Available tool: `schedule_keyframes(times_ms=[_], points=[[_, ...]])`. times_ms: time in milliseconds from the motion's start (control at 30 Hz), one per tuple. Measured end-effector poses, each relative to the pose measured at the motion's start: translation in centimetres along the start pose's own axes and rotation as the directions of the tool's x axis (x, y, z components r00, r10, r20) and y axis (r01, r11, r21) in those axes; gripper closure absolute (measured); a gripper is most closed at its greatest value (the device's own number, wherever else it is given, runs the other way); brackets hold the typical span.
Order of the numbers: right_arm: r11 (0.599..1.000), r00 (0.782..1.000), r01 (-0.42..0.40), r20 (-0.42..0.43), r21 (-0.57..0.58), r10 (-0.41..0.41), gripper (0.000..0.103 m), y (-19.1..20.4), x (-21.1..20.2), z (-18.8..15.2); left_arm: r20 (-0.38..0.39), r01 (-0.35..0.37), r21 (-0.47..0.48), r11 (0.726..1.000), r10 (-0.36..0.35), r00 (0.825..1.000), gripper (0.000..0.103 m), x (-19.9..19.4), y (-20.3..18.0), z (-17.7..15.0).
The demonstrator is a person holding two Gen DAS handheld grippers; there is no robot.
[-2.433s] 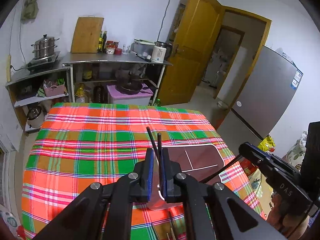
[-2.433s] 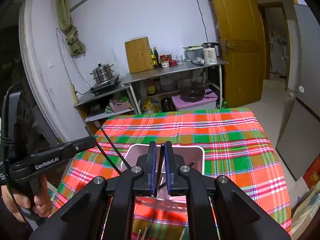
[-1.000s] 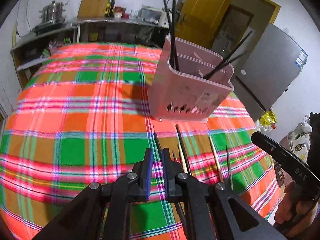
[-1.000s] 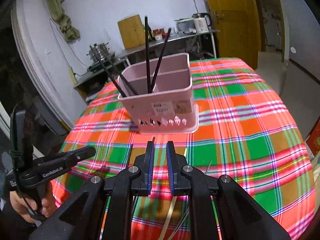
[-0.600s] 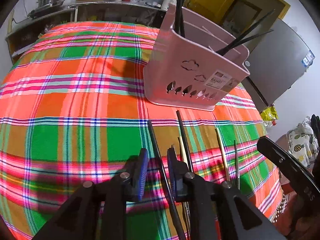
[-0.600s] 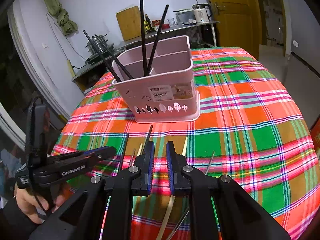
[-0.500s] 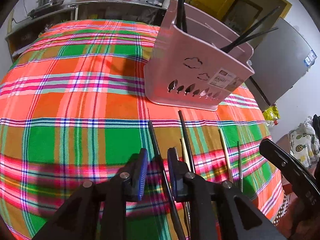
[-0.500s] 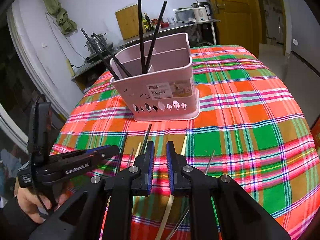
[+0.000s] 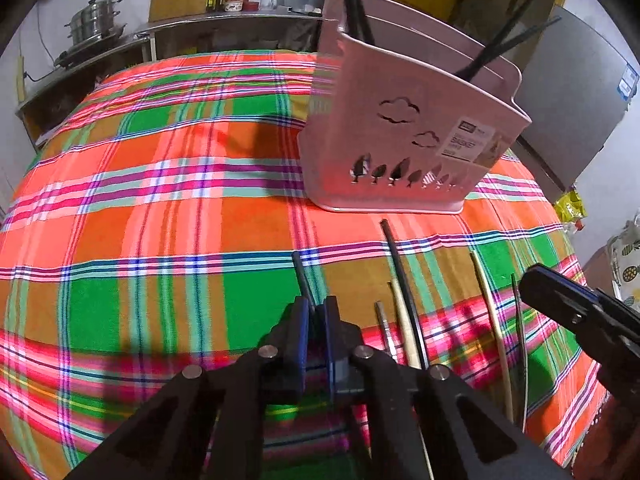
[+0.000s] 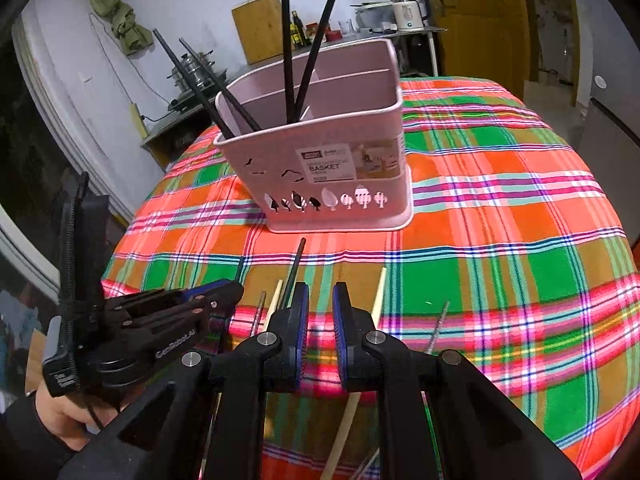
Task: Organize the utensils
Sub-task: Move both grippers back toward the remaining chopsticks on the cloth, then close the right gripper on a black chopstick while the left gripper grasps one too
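Note:
A pink utensil basket (image 9: 404,136) (image 10: 332,168) stands on the plaid tablecloth (image 9: 152,208) and holds several black chopsticks (image 10: 286,40). Loose chopsticks lie in front of it: a black one (image 9: 402,280), pale wooden ones (image 9: 490,312) (image 10: 378,292) and thin metal ones (image 10: 438,324). My left gripper (image 9: 316,308) is low on the cloth and shut on a black chopstick (image 9: 302,276) whose tip sticks out ahead. It also shows in the right wrist view (image 10: 224,292). My right gripper (image 10: 320,296) is slightly open and empty, just above the loose chopsticks.
A metal shelf with a steamer pot (image 9: 94,26), a cutting board (image 10: 260,32), bottles and a kettle (image 10: 408,10) stands behind the table. A yellow door (image 10: 476,16) and a grey fridge (image 9: 572,96) are on the right. The table's edge drops off near me.
Both grippers came down from above the basket to the loose chopsticks in front. The left jaws have shut on the black chopstick; the right jaws have opened slightly.

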State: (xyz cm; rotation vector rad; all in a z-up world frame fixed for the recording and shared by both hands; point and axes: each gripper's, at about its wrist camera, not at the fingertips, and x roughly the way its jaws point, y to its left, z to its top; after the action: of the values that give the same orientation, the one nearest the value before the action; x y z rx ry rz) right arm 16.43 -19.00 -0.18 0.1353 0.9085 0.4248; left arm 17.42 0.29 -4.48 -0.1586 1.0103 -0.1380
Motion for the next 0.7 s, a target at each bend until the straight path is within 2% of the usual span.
schedule_keyframes(times_ms=[333, 700], points=[[1.000, 0.996, 0.001, -0.089, -0.029, -0.004, 0.091, 1.5, 4.7, 0.4, 0.014, -0.015, -0.060, 0.998, 0.016, 1.000, 0.097, -1.0, 3.9, 0.3], [0.998, 0.989, 0.036, -0.143, -0.056, -0.044, 0.091, 2.6, 8.2, 1.7, 0.034, 0.013, -0.065, 0.998, -0.011, 0.999, 0.097, -0.6, 4.7, 0.2]])
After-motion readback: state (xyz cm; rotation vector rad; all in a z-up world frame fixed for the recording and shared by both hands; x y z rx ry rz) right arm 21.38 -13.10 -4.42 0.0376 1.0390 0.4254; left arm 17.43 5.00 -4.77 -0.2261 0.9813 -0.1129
